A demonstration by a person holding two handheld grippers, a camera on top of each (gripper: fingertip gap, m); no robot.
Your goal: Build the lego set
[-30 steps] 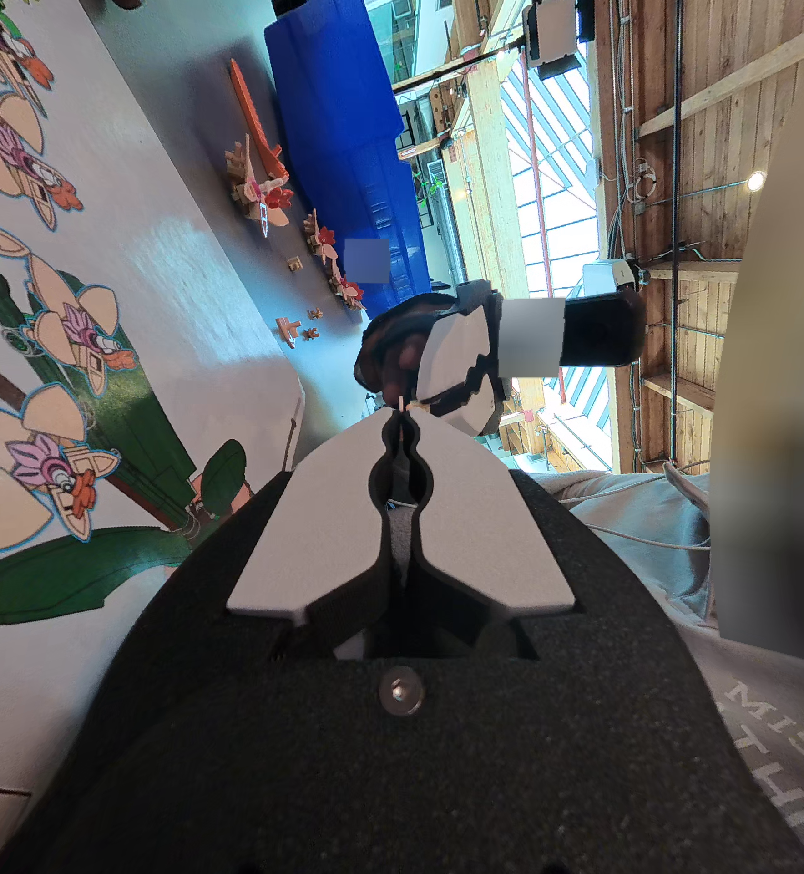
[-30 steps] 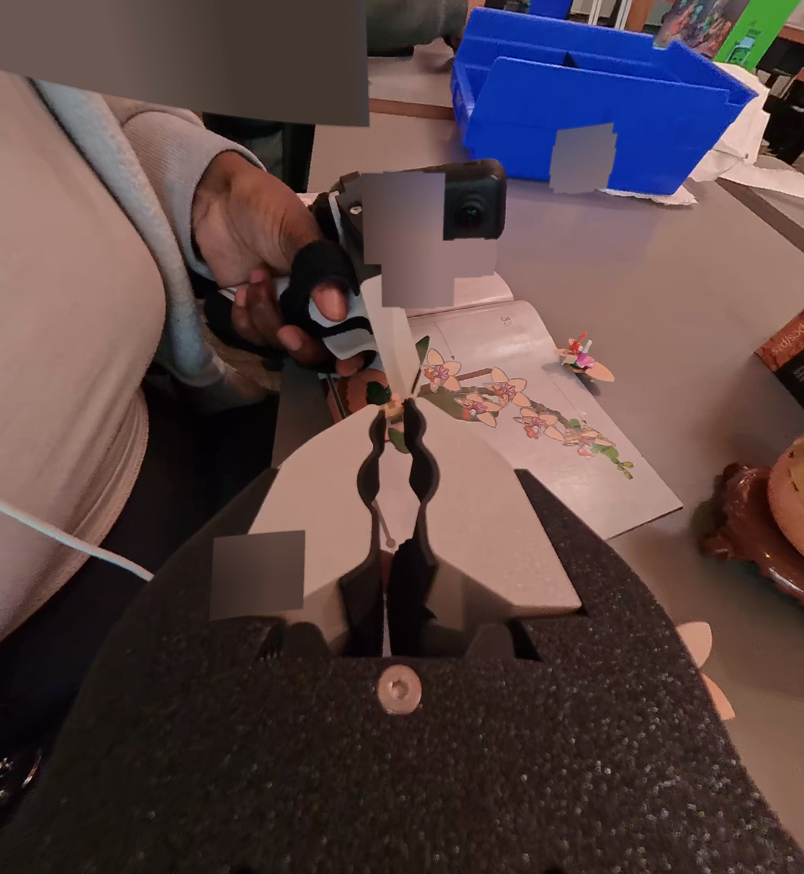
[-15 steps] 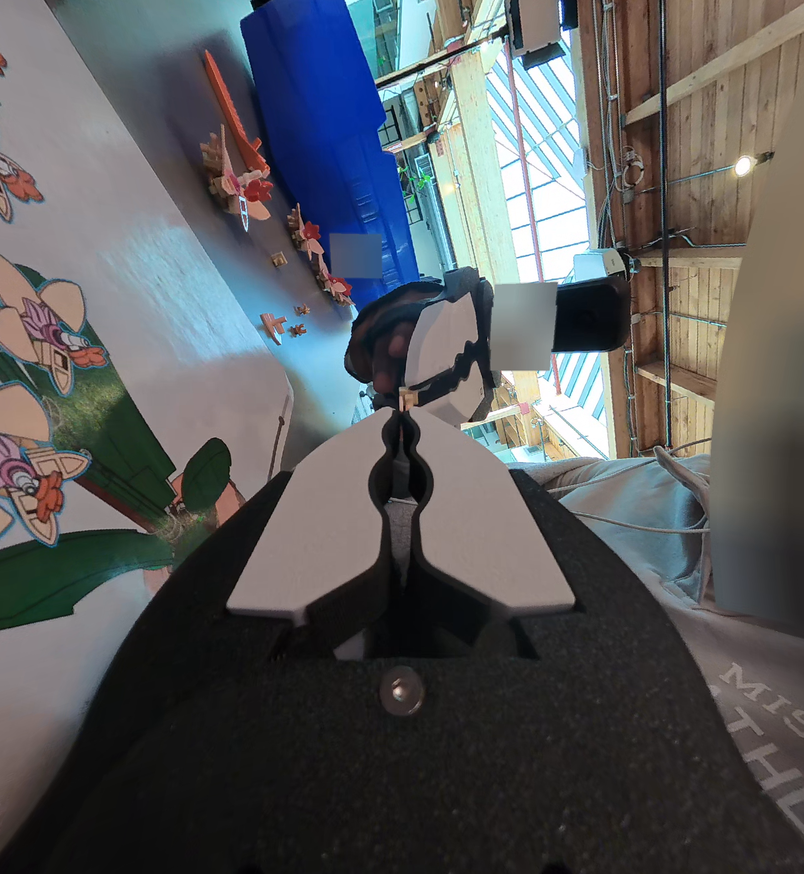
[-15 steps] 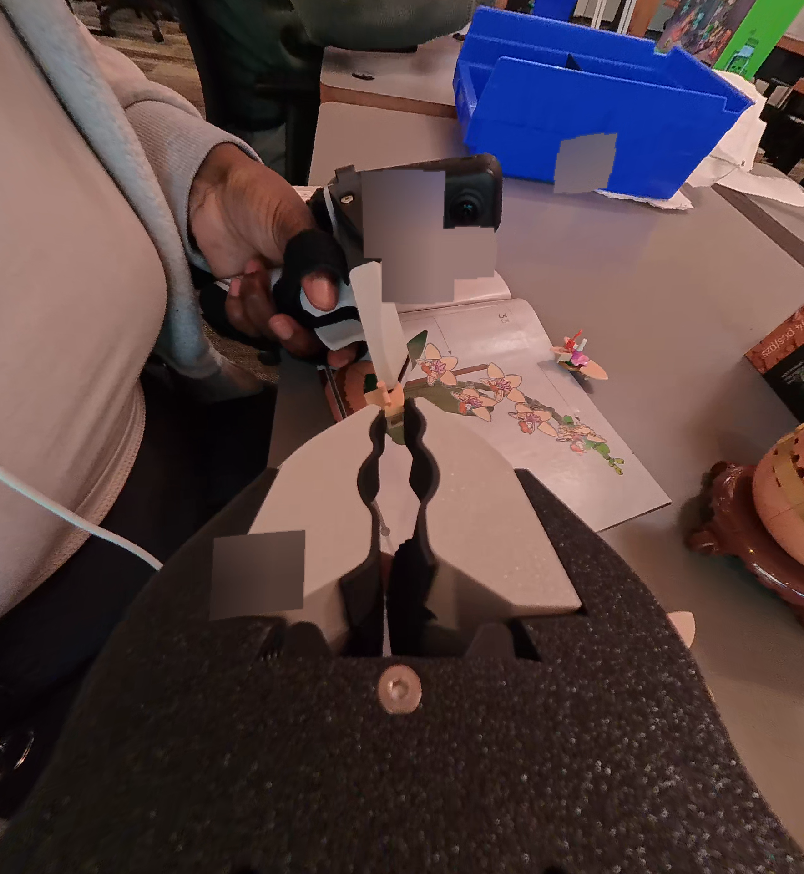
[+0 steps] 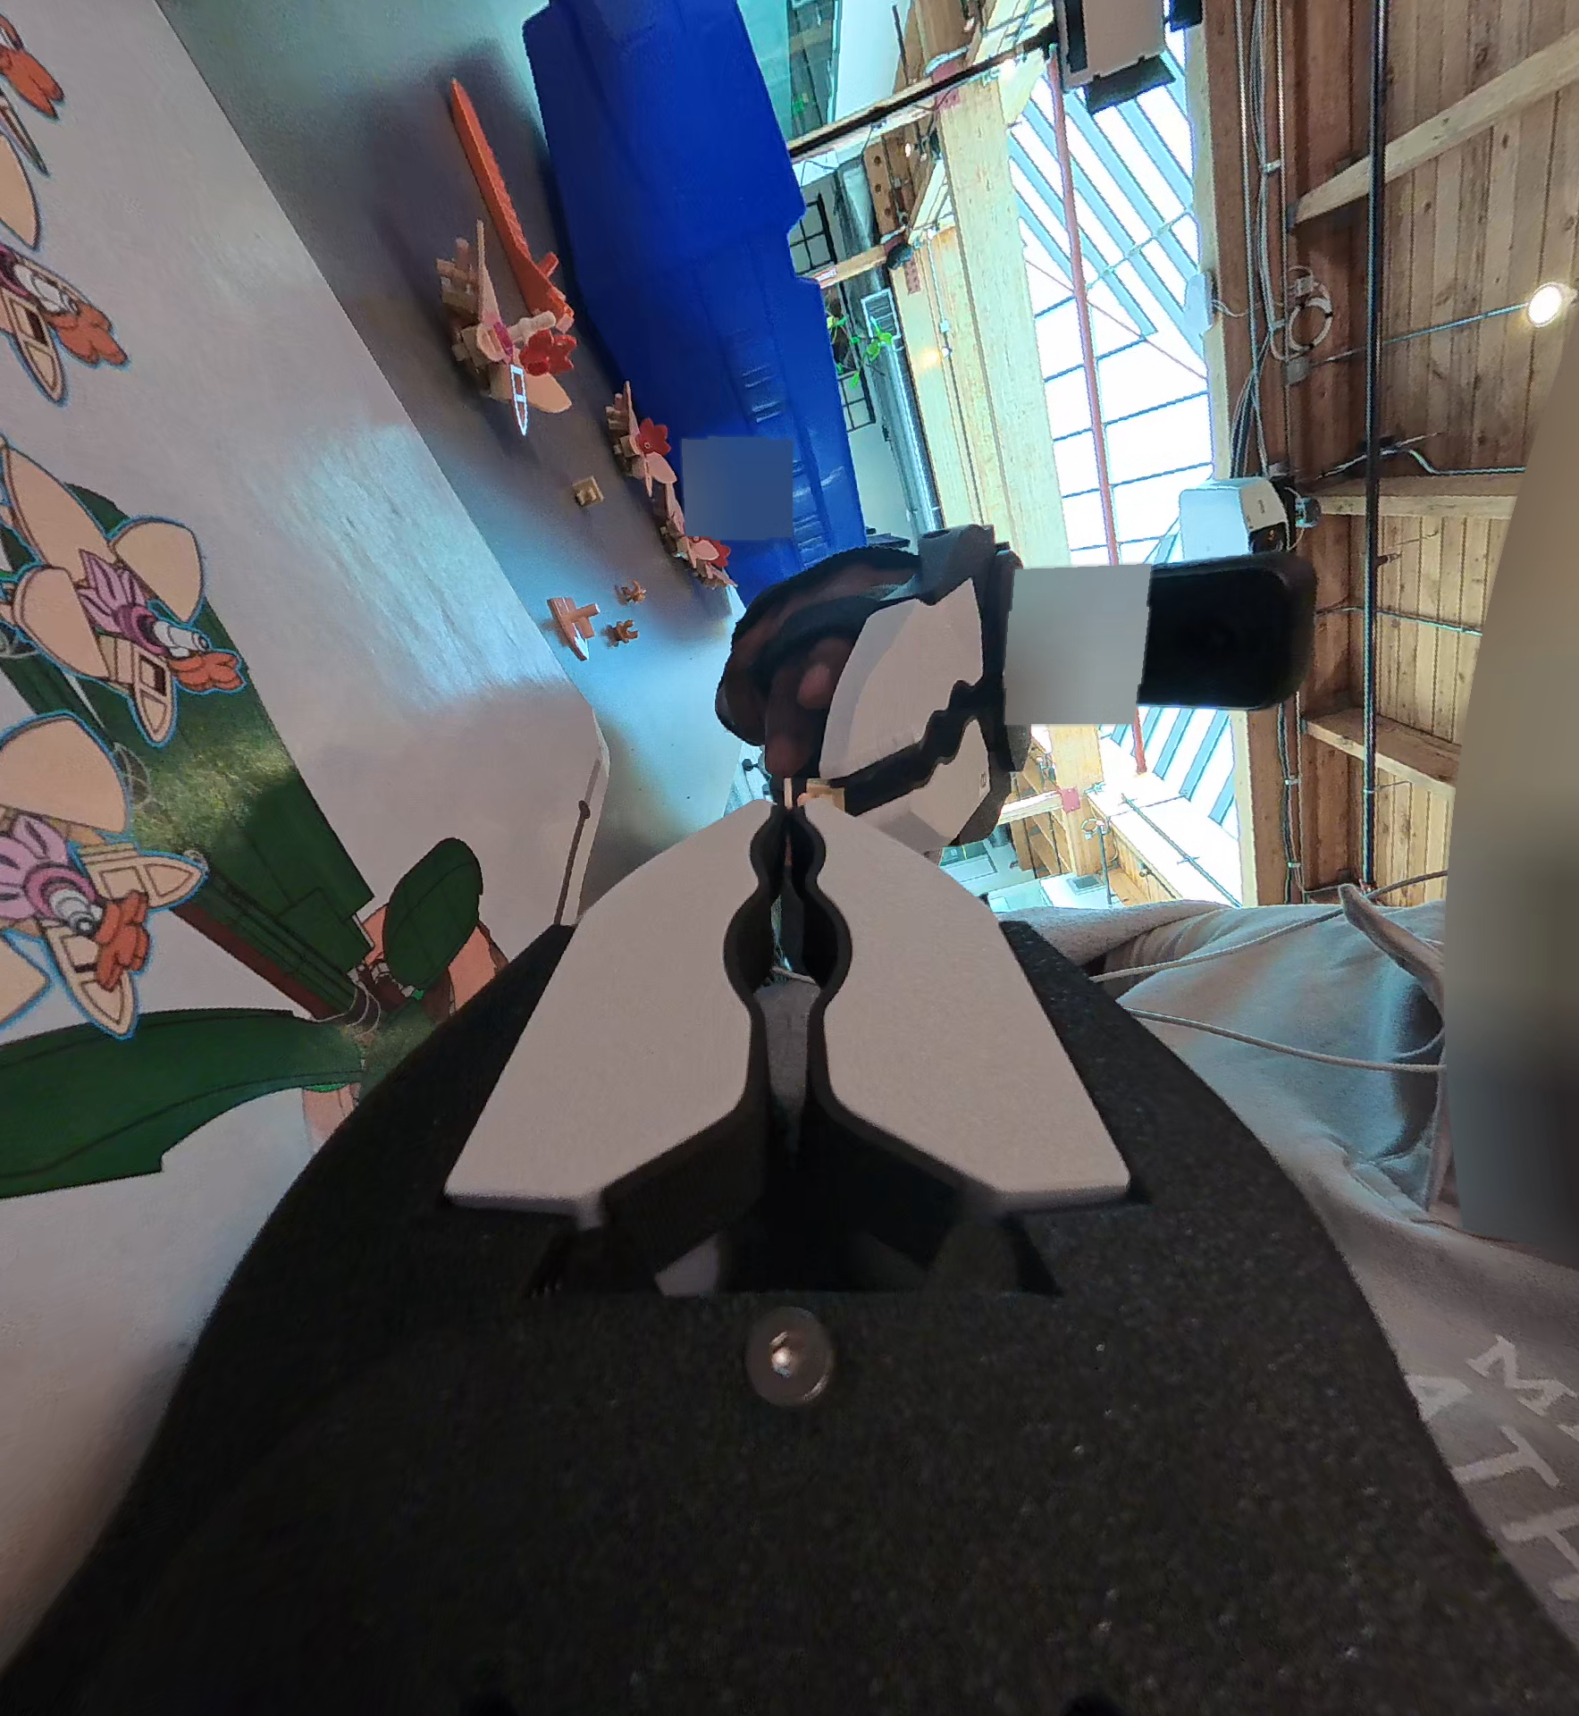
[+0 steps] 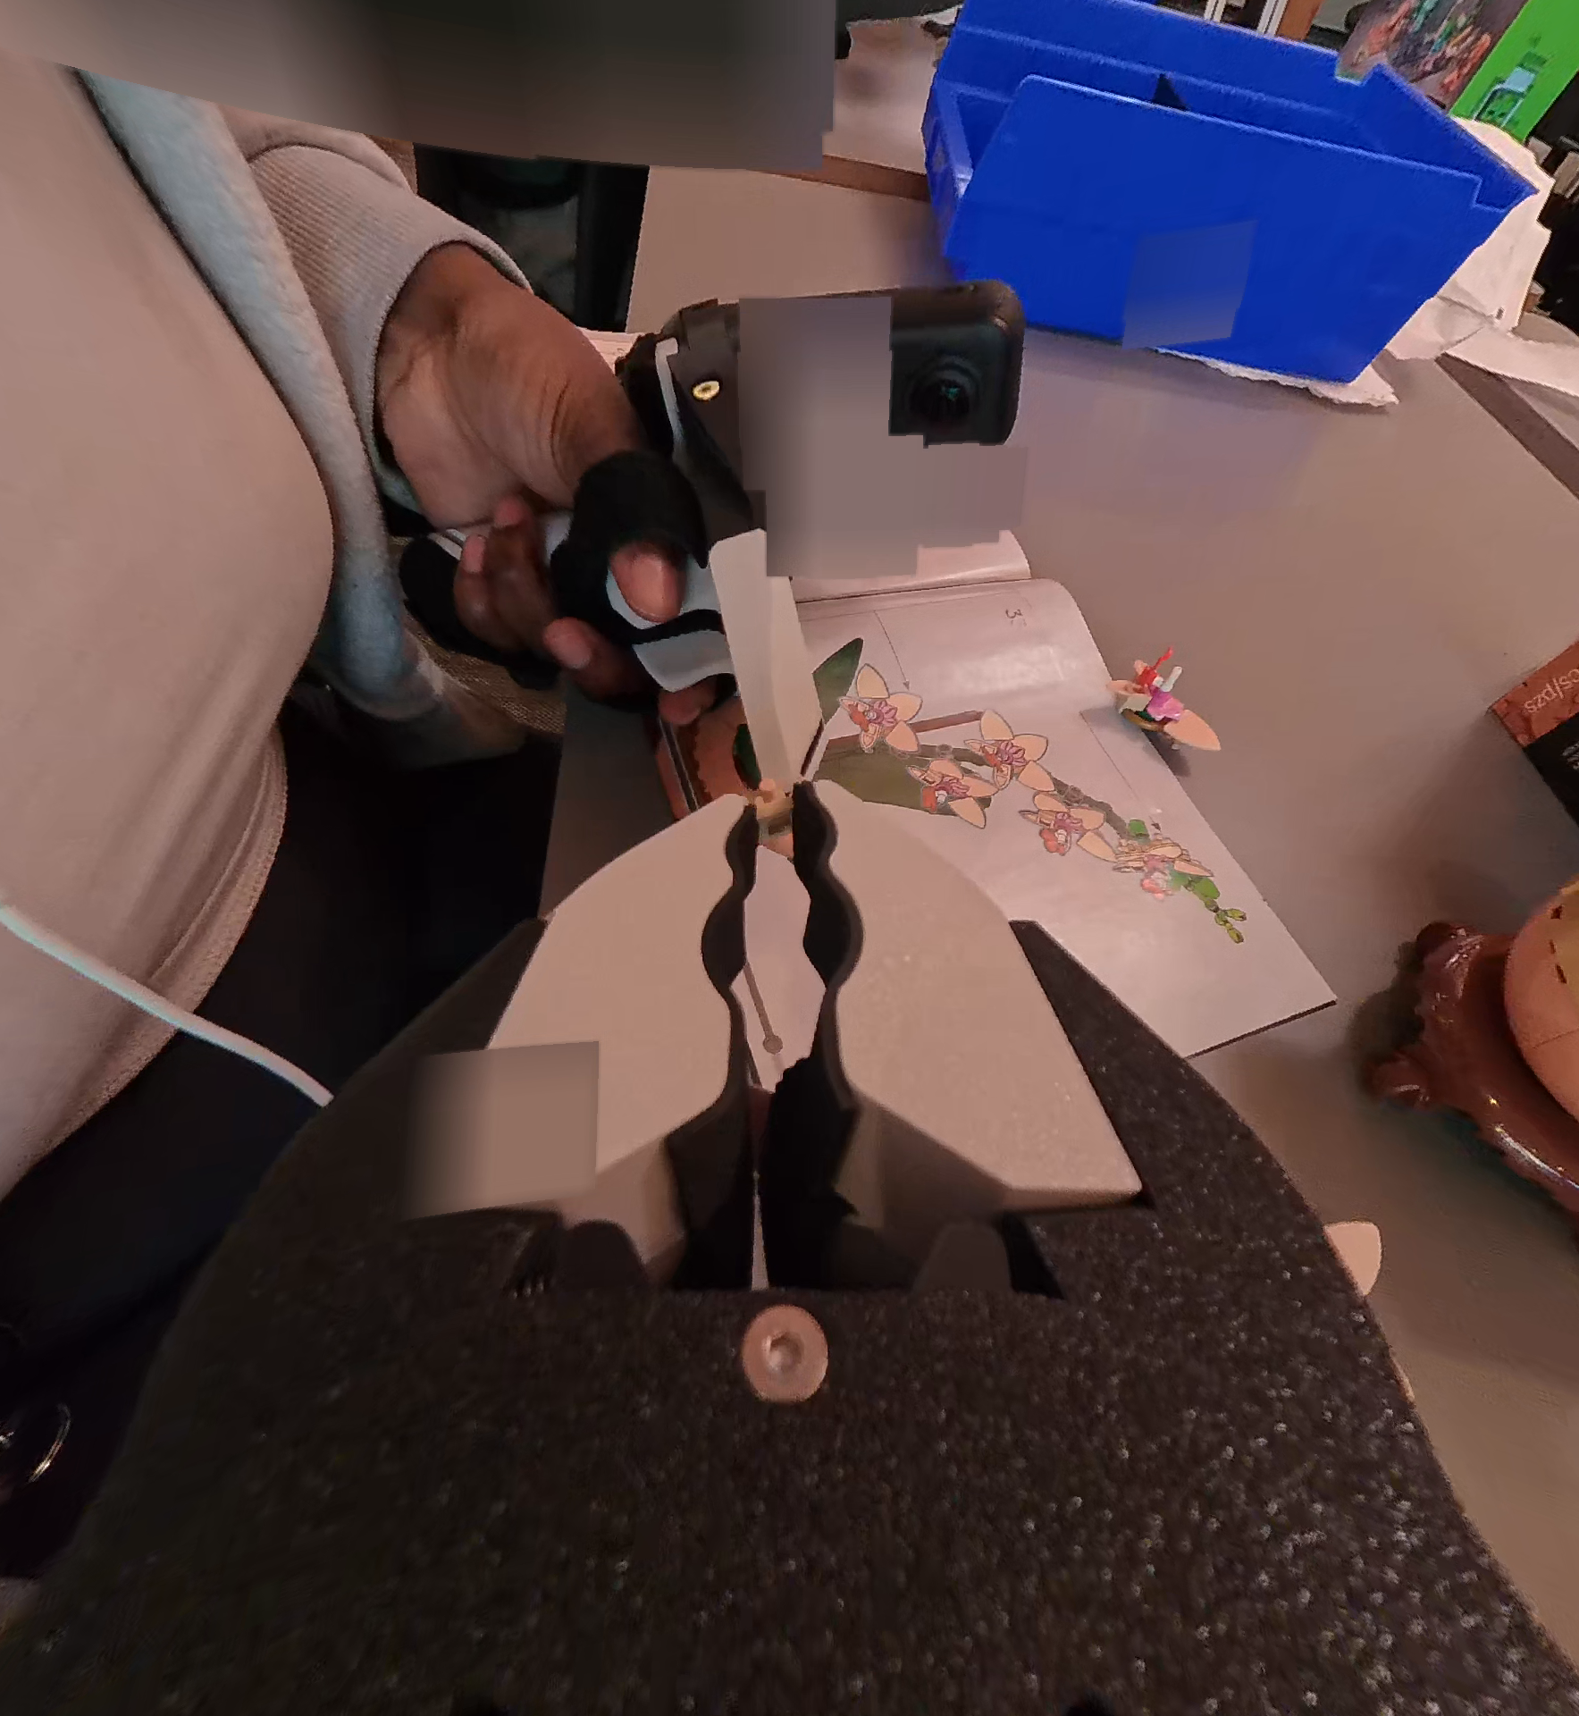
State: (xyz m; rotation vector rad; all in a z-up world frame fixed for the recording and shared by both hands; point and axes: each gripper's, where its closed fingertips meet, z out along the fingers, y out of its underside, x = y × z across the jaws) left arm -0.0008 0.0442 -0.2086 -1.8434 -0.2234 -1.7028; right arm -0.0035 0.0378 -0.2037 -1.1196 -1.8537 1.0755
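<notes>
Two tools meet tip to tip, left tool [image 5: 790, 812] and right tool [image 6: 771, 817]

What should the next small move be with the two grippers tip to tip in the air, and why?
Probably ease the right gripper a touch toward the left gripper to seat the small tan piece on the thin white piece. Both are pinched at the fingertips, nearly touching above the instruction booklet; whether they are already joined is unclear.
</notes>
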